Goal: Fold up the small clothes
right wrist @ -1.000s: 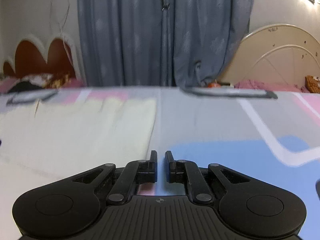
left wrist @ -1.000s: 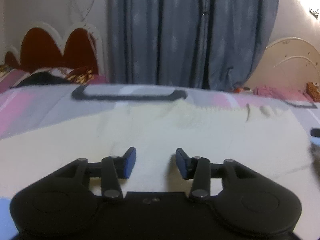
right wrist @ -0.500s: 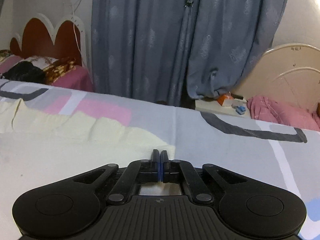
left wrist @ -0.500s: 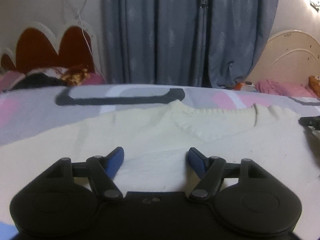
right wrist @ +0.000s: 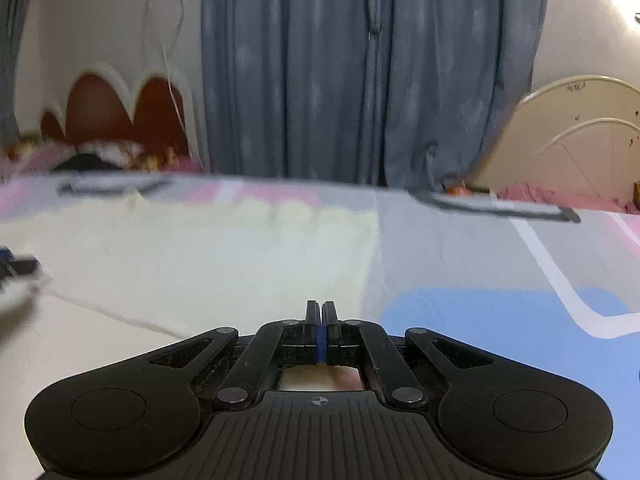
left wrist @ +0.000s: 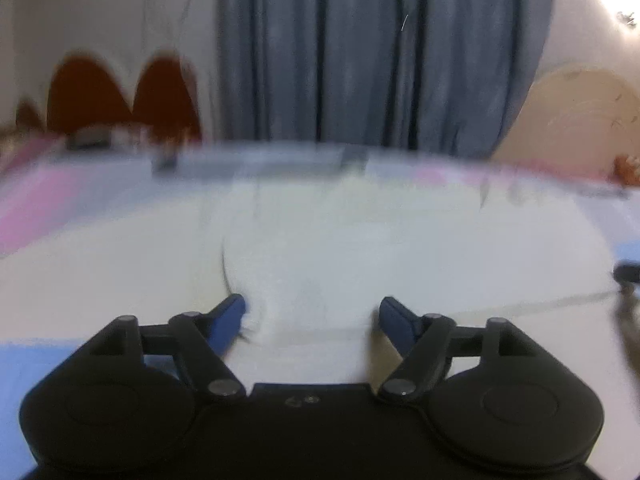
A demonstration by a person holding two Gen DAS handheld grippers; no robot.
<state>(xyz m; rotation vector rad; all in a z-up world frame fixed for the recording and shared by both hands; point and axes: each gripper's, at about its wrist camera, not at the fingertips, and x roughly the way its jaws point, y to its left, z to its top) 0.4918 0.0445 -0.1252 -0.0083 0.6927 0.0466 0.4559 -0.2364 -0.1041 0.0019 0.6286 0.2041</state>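
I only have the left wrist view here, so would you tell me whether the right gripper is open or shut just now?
Observer: The right gripper is shut, its blue pads pressed together, and nothing shows between them.
Operator: Thank you. Is it over the cream sweater?
Observer: Its tips sit at the right edge of the cream sweater; bare bedsheet lies just beyond.
Operator: And what does the sheet look like on that side?
Observer: There is a blue patch with a white curved stripe beside it.
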